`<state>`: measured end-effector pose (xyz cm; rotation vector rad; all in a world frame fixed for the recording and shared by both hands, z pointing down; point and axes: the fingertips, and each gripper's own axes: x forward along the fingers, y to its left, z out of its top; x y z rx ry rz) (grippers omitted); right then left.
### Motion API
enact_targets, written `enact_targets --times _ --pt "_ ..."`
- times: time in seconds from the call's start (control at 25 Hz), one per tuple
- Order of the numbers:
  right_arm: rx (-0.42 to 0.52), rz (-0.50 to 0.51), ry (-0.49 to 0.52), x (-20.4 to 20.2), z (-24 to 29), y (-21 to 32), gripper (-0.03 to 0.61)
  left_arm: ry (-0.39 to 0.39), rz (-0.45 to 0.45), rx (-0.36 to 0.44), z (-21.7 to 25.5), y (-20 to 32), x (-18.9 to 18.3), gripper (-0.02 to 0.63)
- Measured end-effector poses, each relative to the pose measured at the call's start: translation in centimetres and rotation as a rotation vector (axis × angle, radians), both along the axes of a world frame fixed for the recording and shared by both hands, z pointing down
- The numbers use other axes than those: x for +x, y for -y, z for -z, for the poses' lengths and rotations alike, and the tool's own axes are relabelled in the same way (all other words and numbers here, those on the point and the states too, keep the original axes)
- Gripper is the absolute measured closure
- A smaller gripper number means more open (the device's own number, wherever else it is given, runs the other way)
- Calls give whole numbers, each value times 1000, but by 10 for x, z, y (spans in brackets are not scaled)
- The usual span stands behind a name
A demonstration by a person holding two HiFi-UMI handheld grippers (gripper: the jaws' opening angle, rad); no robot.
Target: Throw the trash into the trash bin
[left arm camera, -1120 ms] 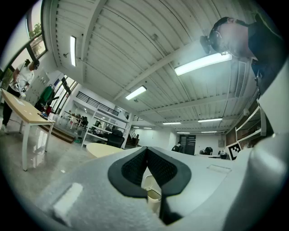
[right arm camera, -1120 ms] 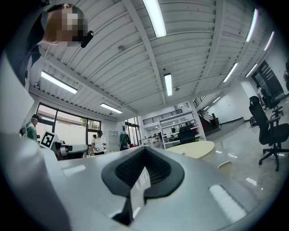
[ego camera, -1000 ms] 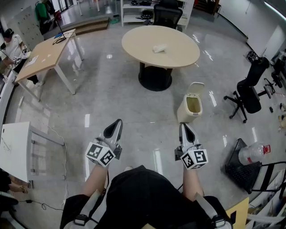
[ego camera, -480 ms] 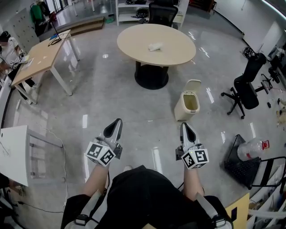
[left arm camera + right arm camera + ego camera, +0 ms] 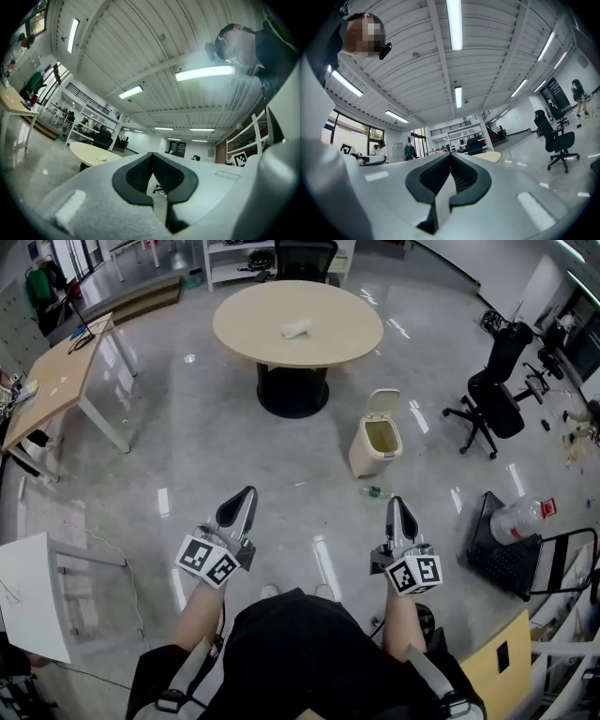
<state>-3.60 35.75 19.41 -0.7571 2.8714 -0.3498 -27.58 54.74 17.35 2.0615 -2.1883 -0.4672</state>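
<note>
Left tongs (image 5: 247, 493) and right tongs (image 5: 392, 502) are sitting closed, empty; trash (image 5: 295, 329) is lying on bench (image 5: 248, 324), trash bin (image 5: 362, 461) standing lid-up.

The white lump (image 5: 295, 329) on the round counter (image 5: 347, 334) is too small to identify, as is the little object (image 5: 373, 491) on the floor (image 5: 234, 465) beside the trash bin (image 5: 364, 461). The left edge cuts off the long counter (image 5: 56, 381) at upper left.

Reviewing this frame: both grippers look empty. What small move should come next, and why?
Probably a step forward toward the round table: the white wad lies on it, far ahead, while the left gripper and right gripper are both shut and empty. The bin stands open beside the table.
</note>
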Motion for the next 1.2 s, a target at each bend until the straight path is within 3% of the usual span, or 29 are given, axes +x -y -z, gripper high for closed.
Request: enact_targets --times 0.24,0.44,0.84,1.08,1.2 --pt "11 -110 -25 23 -1 -20 572 -4 -65 -17 -10 6 -12 609" --pt "6 -212 -5 59 3 -8 572 13 -150 -24 -14 33 10 609" --pt "42 -206 71 89 16 63 572 50 -151 1 5 96 58 609" --pt "12 -271 116 149 17 108 572 73 -174 8 14 149 97 609" --pt "2 -327 120 193 15 123 572 45 -202 10 13 177 124 609"
